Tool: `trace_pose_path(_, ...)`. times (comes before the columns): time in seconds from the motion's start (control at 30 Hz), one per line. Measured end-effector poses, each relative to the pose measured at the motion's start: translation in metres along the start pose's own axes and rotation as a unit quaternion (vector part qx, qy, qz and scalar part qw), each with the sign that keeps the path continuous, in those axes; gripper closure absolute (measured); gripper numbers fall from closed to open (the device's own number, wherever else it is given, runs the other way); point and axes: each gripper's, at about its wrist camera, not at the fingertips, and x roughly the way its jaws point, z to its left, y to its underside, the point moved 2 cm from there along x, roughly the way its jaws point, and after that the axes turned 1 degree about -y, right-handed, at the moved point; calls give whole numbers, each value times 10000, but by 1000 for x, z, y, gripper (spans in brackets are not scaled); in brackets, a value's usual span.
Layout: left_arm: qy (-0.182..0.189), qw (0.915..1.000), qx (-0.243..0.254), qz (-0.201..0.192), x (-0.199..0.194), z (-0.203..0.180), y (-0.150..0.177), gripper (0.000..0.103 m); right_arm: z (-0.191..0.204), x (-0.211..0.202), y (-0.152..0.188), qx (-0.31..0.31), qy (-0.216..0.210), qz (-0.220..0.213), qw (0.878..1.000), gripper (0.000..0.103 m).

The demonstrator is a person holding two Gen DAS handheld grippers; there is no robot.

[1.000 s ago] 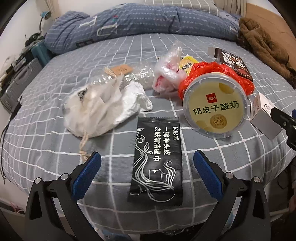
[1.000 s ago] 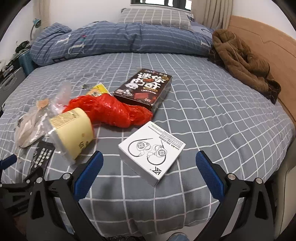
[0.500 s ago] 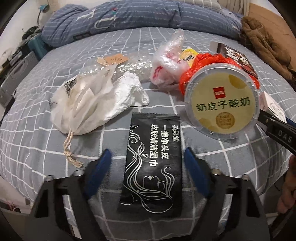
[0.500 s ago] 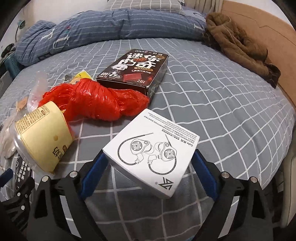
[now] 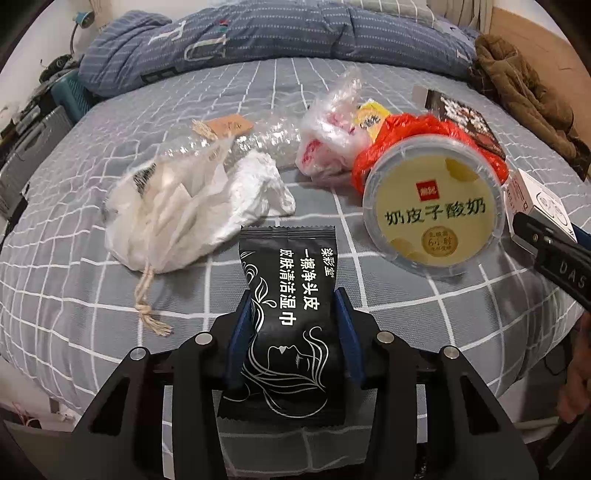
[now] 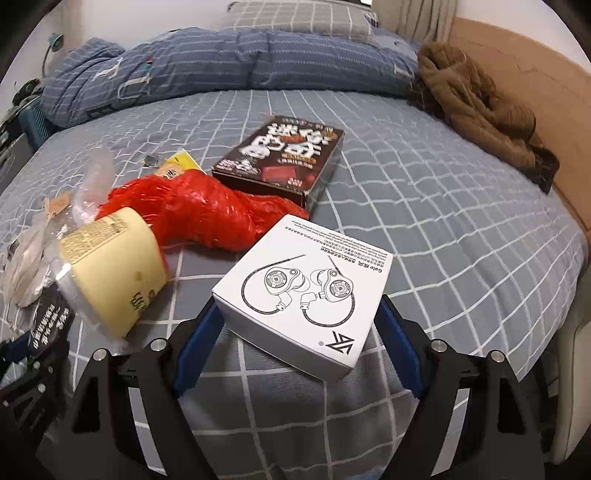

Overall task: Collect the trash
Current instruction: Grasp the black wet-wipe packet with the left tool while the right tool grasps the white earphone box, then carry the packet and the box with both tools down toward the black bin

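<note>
Presently, the left gripper [image 5: 293,334] has just been closing and its jaws pinch the black sachet [image 5: 286,295] on the bed [image 5: 66,295]. The right gripper [image 6: 299,341], also closing, has both jaws against the white box [image 6: 303,291] beside the yoghurt tub [image 6: 114,266].

A bedroom in somebody's home. A bed [image 6: 424,192] with a grey checked sheet fills the room, a rolled blue striped duvet [image 6: 229,62] and a checked pillow [image 6: 303,18] lie at its far end, and a brown jacket [image 6: 476,107] is dumped against the wooden headboard [image 6: 524,85]. Household clutter crowds the left wall.
</note>
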Motion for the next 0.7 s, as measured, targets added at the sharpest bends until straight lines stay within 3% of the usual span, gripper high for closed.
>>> trace_pose_path(0.37,324,9985,-117,-416,-44,6,-12,60,4,-49,-6,-46,-341,-427,9985,24)
trace_pose_path(0.7,319,9973,-161,-649,-80,4,-11,60,6,-93,-4,-187,-653,-739,9949,24)
